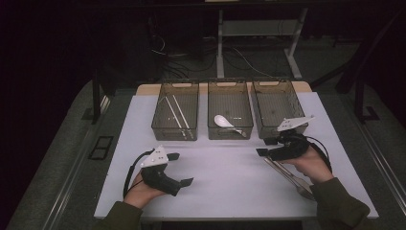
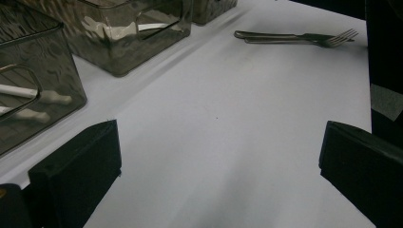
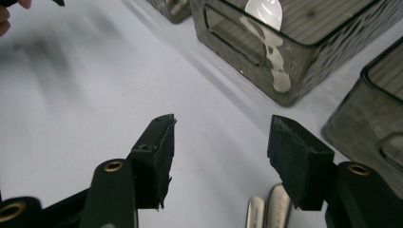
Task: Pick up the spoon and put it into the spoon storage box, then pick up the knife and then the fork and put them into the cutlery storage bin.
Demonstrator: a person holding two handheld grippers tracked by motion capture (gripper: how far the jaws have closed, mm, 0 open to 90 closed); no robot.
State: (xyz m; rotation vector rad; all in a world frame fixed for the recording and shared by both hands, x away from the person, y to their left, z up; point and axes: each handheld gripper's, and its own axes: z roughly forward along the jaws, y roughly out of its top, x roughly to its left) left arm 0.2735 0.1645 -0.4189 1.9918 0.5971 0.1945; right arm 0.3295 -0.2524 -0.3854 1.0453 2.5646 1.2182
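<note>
A metal fork and a metal spoon (image 1: pixel 290 174) lie side by side on the white table top (image 1: pixel 225 172) at the right, under the person's right hand. My right gripper (image 1: pixel 264 146) hovers just past their handle ends, jaws open with nothing between them. In the right gripper view the gripper (image 3: pixel 223 142) stands over bare table, and the two handle tips (image 3: pixel 269 209) show low between the jaws. My left gripper (image 1: pixel 182 168) rests open at the front left. Its own view (image 2: pixel 221 156) has the jaws wide apart, with the fork and spoon (image 2: pixel 294 36) far off.
Three dark see-through bins stand in a row at the back. The left bin (image 1: pixel 174 135) holds white chopsticks (image 1: pixel 176 114). The middle bin (image 1: pixel 229 135) holds a white spoon (image 1: pixel 223 121), also seen as the spoon (image 3: pixel 264 12). The right bin (image 1: pixel 275 103) is near my right gripper.
</note>
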